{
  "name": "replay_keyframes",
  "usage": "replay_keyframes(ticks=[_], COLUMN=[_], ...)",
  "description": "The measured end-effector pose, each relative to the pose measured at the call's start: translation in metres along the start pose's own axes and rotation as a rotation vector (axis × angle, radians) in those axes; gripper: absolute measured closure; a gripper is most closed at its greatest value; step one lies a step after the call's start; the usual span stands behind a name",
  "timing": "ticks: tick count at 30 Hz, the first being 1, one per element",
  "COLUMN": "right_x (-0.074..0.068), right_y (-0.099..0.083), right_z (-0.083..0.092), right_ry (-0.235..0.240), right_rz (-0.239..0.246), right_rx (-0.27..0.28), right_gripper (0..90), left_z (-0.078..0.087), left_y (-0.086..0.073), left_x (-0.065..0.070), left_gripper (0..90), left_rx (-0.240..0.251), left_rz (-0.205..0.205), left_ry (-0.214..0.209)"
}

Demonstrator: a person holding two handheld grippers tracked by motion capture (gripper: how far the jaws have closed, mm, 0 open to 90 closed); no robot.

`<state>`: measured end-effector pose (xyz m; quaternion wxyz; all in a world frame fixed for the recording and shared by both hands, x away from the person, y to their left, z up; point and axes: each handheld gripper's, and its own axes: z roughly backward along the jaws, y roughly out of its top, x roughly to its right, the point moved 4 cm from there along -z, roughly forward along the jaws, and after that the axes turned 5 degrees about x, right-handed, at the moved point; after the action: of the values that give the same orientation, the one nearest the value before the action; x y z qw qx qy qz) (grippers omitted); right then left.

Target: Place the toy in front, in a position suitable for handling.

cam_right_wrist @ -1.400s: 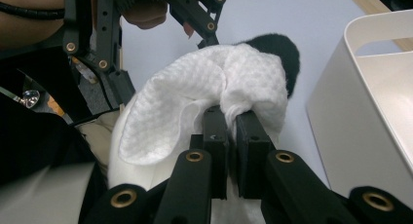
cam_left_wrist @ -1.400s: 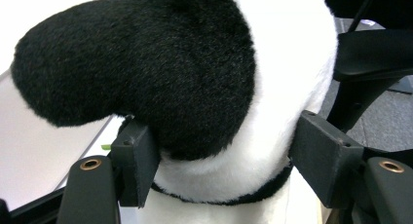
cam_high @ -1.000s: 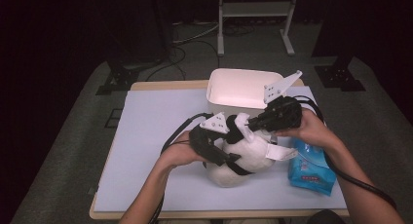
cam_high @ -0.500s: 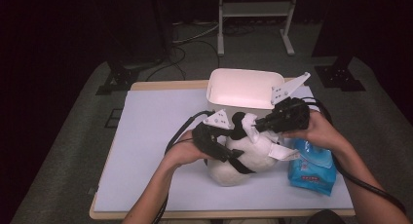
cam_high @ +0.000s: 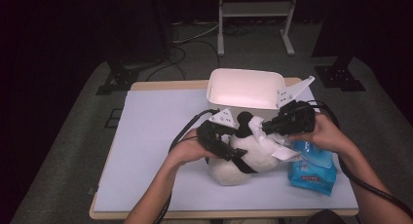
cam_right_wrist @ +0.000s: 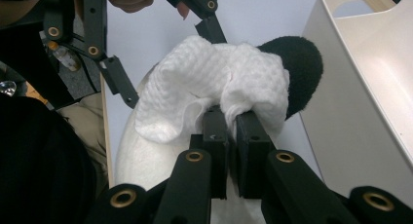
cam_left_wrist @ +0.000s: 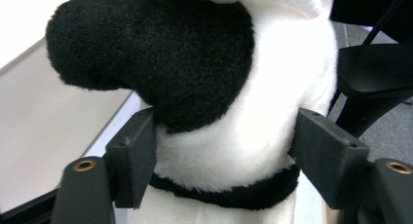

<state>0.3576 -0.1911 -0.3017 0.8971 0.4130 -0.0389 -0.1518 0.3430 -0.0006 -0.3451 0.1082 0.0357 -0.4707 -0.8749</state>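
Plush, black-and-white stuffed toy (cam_high: 246, 153) sits low and centre on the pale desk (cam_high: 151, 136), its neck between the left gripper (cam_high: 233, 154), whose jaws have just been opening around it. Rightward, the right gripper (cam_high: 263, 127) pinches a white textured wipe (cam_right_wrist: 209, 83) against its head; steady the toy and wipe with light strokes.

White bin (cam_high: 246, 87) behind, blue wipes pack (cam_high: 311, 169) right
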Motion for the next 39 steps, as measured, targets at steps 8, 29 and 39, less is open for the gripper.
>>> replay_keyframes(ticks=[8, 29, 39], right_x=[0.007, 0.008, 0.009], right_y=[-0.010, -0.028, -0.034], right_z=[0.004, 0.011, 0.010], right_ry=[-0.022, -0.012, -0.003], right_rz=[-0.027, -0.040, -0.049], right_rx=[-0.007, 0.004, 0.007], right_gripper=[84.1, 84.1, 84.1], left_z=[0.004, -0.004, -0.015], left_y=[-0.009, -0.057, -0.067], left_x=[-0.003, -0.018, -0.023], left_gripper=[19.8, 9.3, 11.4], left_rx=[-0.018, -0.095, -0.057], left_rz=[0.009, 0.093, 0.139], left_ry=[-0.003, -0.070, -0.132])
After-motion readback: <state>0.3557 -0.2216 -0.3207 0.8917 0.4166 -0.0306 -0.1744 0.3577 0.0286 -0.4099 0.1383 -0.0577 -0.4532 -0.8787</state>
